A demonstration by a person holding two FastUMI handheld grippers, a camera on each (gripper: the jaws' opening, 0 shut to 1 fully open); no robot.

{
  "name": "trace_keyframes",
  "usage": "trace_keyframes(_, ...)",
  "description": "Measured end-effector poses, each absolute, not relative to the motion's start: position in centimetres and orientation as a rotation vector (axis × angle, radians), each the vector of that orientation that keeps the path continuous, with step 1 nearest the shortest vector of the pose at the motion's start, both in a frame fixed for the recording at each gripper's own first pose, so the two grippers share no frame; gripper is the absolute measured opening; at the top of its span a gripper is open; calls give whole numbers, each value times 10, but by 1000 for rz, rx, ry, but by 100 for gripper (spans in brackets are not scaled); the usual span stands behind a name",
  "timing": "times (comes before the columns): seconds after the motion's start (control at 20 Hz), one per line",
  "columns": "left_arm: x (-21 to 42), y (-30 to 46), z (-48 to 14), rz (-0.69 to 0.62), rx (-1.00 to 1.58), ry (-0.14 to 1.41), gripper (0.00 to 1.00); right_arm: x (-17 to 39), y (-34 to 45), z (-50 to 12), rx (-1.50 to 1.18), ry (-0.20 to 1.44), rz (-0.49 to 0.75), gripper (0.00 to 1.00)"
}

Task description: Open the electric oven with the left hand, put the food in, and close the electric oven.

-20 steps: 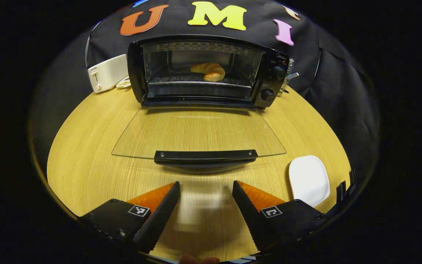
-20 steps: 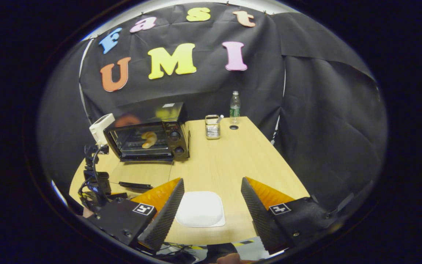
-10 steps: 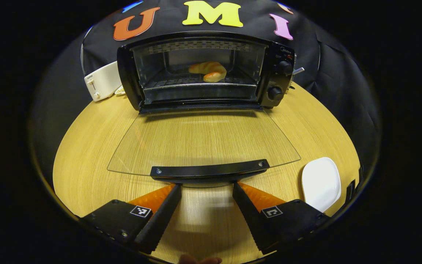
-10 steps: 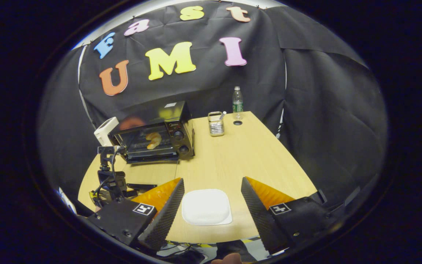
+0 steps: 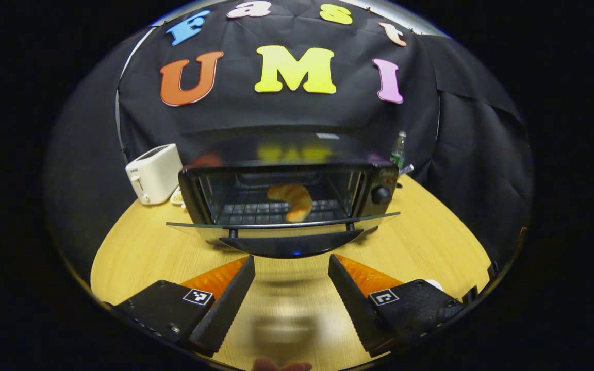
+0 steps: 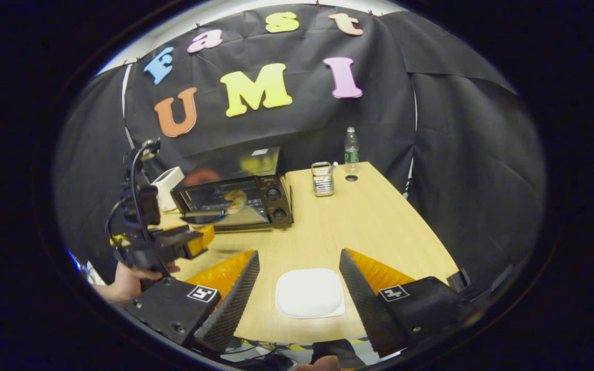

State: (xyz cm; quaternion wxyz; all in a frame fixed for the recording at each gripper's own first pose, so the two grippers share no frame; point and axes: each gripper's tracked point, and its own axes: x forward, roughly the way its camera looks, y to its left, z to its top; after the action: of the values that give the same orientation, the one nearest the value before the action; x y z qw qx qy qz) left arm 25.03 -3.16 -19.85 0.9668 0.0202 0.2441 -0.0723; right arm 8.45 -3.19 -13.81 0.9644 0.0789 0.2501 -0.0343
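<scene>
The black electric oven (image 5: 286,190) stands at the back of the wooden table (image 5: 137,252). A golden croissant (image 5: 291,198) lies on its rack. The glass door (image 5: 281,225) hangs partly raised, seen almost edge-on, with its black handle (image 5: 292,245) toward me. My left gripper (image 5: 289,268) is open, fingertips just below and in front of the handle; I cannot tell whether they touch it. In the right gripper view a hand holds that gripper (image 6: 173,245) in front of the oven (image 6: 235,193). My right gripper (image 6: 299,273) is open over a white plate (image 6: 310,293).
A white toaster (image 5: 153,172) stands left of the oven. A water bottle (image 6: 351,149) and a metal holder (image 6: 322,179) are at the table's far end. The plate's edge (image 5: 433,283) peeks out beside my left gripper's right finger.
The oven door has swung up from lying flat on the table to partly raised. My left gripper rose with it, staying near the handle. The right gripper barely shifted.
</scene>
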Motion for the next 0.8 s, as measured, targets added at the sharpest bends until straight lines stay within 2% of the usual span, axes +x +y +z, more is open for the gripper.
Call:
trace_keyframes(0.15, 265, -30, -151, -155, 34, 395, 94, 87, -33, -117, 127, 448, -83, 97)
trace_keyframes(0.3, 254, -32, -94, -186, -10, 291, 94, 100, -28, -88, 99, 368, -87, 98)
trace_keyframes(0.6, 199, -4, 13, -188, -1, 105, 94, 122, 15, -15, 25, 193, -37, 98)
trace_keyframes(0.8, 154, 19, 53, -168, -23, 29, 93, 121, 60, 22, 40, 109, 19, 97)
